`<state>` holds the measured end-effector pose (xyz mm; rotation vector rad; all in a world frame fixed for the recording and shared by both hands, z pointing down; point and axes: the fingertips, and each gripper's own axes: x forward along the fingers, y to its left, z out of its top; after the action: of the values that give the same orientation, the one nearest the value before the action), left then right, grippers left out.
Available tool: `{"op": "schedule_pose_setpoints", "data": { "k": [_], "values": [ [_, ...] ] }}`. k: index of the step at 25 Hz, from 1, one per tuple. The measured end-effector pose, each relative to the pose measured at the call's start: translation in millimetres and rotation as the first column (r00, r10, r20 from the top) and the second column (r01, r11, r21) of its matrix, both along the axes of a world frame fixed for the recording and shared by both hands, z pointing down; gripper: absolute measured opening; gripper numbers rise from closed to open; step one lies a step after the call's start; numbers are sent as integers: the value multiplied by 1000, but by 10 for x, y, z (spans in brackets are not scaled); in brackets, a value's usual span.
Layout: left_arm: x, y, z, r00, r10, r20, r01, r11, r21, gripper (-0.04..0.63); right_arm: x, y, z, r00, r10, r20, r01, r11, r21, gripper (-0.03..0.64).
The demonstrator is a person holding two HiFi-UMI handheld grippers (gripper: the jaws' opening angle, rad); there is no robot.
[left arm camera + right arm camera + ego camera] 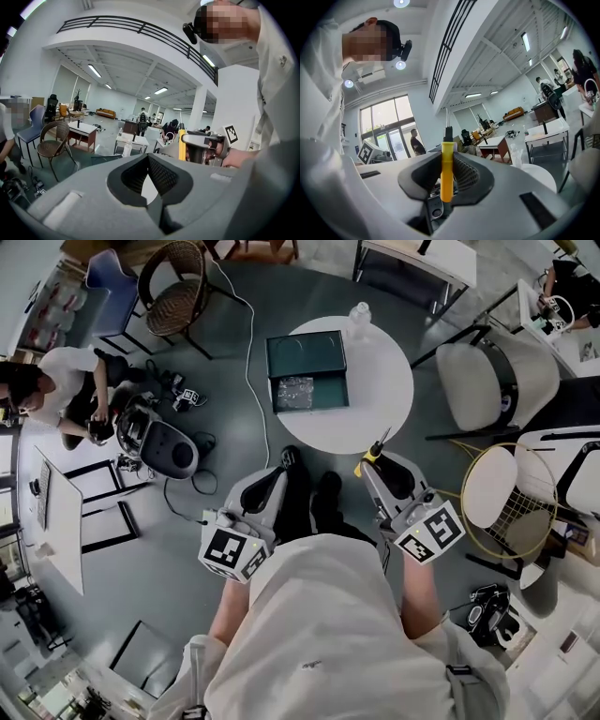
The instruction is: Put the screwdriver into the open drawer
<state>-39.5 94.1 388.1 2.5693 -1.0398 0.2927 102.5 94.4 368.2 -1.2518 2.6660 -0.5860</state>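
Bright, even ceiling strip lighting throughout; fisheye curvature darkens the edges, and near surfaces look soft.

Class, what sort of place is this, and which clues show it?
Likely a large open-plan office or workshop: scattered desks and chairs, strip lights on a high ceiling, and a mezzanine railing.

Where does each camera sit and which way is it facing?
Head view: head-mounted, facing steeply down at table and open drawer; torso, left claw, right claw show.
Left gripper view: on the left claw, facing across the hall; torso shows.
Right gripper view: on the right claw, tilted upward; torso shows.
All three show the screwdriver.
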Motion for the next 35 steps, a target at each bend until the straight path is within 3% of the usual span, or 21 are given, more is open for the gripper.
{"op": "schedule_pose_setpoints", "data": {
  "k": [14, 29, 35],
  "values": [
    [-52, -702, -116, 996, 82, -45, -79, 996, 51, 9, 0, -505, -251, 992, 94, -87, -89, 995, 53, 80],
    [-249, -1603, -197, 986, 148, -72, -142, 986, 90, 9, -272, -1316, -427, 970, 130, -204, -106, 986, 127, 80],
    [-360, -1845, -155, 978, 194, -77, -186, 978, 94, 9, -409, -1557, -257, 952, 152, -266, -129, 986, 102, 80]
  ]
}}
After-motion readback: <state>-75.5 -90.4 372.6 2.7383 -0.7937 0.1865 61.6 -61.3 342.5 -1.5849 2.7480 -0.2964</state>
